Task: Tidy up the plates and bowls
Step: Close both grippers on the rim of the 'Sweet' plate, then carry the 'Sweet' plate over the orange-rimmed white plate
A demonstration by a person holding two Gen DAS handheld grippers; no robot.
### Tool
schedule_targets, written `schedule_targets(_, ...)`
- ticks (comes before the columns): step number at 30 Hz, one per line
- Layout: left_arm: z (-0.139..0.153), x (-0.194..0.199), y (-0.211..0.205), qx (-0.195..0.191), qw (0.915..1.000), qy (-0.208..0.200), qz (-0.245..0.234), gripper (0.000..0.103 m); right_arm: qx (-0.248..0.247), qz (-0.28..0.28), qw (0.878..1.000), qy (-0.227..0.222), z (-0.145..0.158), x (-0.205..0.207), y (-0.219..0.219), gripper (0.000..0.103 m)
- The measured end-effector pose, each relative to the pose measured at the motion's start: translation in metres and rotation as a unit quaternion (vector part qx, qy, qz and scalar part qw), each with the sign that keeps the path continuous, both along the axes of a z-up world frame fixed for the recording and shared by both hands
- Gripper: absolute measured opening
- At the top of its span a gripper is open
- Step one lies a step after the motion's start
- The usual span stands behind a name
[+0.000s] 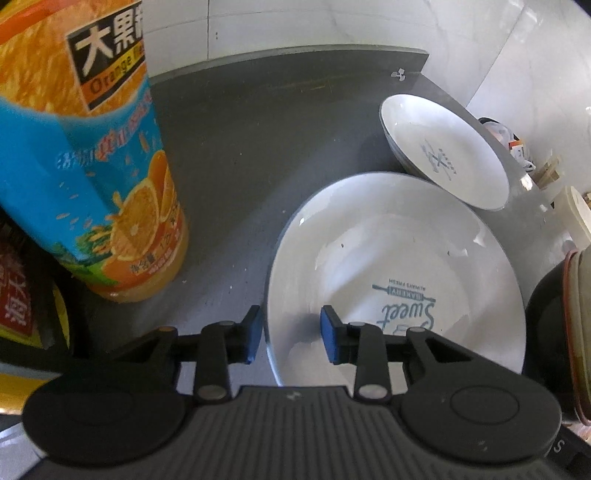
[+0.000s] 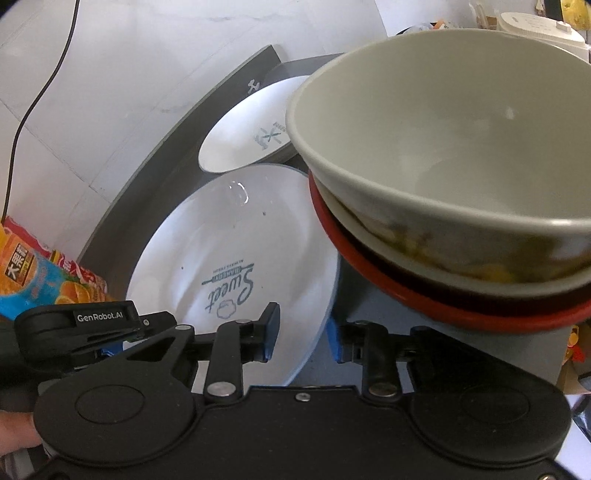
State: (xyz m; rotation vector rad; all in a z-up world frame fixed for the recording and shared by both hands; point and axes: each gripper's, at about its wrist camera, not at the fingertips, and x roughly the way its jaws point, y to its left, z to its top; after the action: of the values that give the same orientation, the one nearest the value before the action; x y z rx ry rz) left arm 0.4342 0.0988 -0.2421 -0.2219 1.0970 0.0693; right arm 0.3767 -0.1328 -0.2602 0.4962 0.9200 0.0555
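While both tools sit low at the near edge of the dark grey desk (image 1: 240, 155), the large white plate (image 1: 399, 266) with the blue "Sweet" print lies flat between them. Left tool (image 1: 291, 338) is released, blue pads (image 1: 253, 338) apart, straddling the near-left rim of that plate; left pad outside the rim over the desk, right pad over the plate's inner surface, not clamped on it. Right tool (image 2: 302, 338) is also released, pads spread either side of the plate's near-right rim (image 2: 317, 332); contact with the rim cannot be told. A second white plate (image 1: 443, 151), smaller, with a crossed-utensil print, sits at the far right, its near edge overlapping or touching the far rim of the large plate; more rims seem stacked under it, count unclear. In the right wrist view a stack of bowls rises just right of the large plate: grey-beige bowl (image 2: 443, 129) on top, tilted, nested in a pale bowl with yellowish smears (image 2: 461, 266), that one in a dark bowl with red rim (image 2: 406, 295). Stack overhangs the plate's right edge in view; whether it touches is unclear. Orange juice bottle (image 1: 88, 155), blue and orange label, stands upright at the left, near the large plate but apart. Red and yellow packaging (image 1: 18, 306) is at the near left. White tiled wall (image 1: 332, 26) behind the desk; a black cable (image 2: 40, 85) hangs down it.
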Motion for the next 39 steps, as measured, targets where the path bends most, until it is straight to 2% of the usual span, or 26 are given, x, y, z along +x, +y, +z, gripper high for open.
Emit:
schedule_targets(5, -0.002, 0.000, 0.004, -0.008, 0.9998, -0.018, 0.004, 0.033, -0.003, -0.003, 1.000, -0.008, -0.002, -0.001, 0.000, 0.028)
schedule_targets(7, -0.002, 0.000, 0.004, -0.010, 0.9996, -0.024, 0.003, 0.030, -0.012, 0.002, 1.000, -0.013, -0.001, -0.002, 0.002, 0.028)
schedule_targets(9, -0.003, 0.001, 0.004, -0.013, 0.9995, -0.027, 0.008, 0.028, -0.024, 0.002, 1.000, -0.017, -0.002, -0.004, 0.001, 0.021)
schedule_targets(10, -0.003, 0.002, 0.006, -0.017, 0.9994, -0.028, 0.011, 0.027, -0.027, -0.002, 0.999, -0.016, -0.002, -0.004, 0.000, 0.014)
schedule_targets(11, -0.003, 0.001, 0.009, -0.022, 0.9992, -0.031, 0.016, 0.024, -0.024, -0.002, 1.000, -0.018, -0.003, -0.005, -0.002, 0.014)
schedule_targets(18, 0.004, -0.013, 0.013, -0.022, 0.9984, -0.052, 0.001, 0.017, -0.062, 0.027, 0.997, -0.045, 0.006, -0.018, 0.007, 0.013)
schedule_targets(39, 0.030, -0.043, 0.029, -0.040, 0.9957, -0.084, 0.005, 0.013, -0.084, 0.073, 0.991, -0.080, 0.020, -0.041, 0.016, 0.014)
